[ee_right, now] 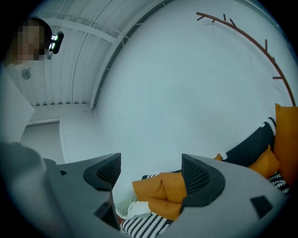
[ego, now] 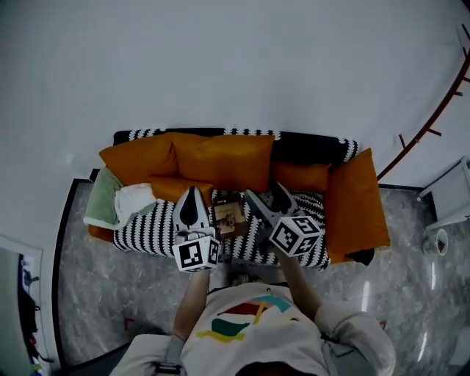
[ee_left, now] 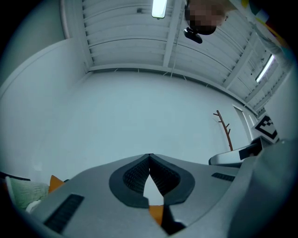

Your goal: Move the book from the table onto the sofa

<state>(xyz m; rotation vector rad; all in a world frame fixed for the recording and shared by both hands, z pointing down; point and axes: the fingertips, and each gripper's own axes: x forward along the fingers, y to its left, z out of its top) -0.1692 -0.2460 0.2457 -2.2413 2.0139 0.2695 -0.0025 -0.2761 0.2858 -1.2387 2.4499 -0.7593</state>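
Nearest the person, the left grey two-jaw gripper [ee_left: 149, 158] has its jaws pinched together on nothing. The right grey gripper [ee_right: 151, 174] stands spread, also empty. Between them the small brown book [ego: 229, 215] lies flat on the seat of the black-and-white zigzag sofa [ego: 150, 235], in front of its orange back cushions [ego: 220, 161]. Judgement: placement is complete and only drawing the grippers clear remains.

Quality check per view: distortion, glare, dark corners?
Head view: dim, barrel-warped, sofa bowed, glare streaks on the floor. Left gripper view: fisheye, black corners, ceiling lamp blown out. Right gripper view: fisheye, black corners, coat rack curves into an arc.
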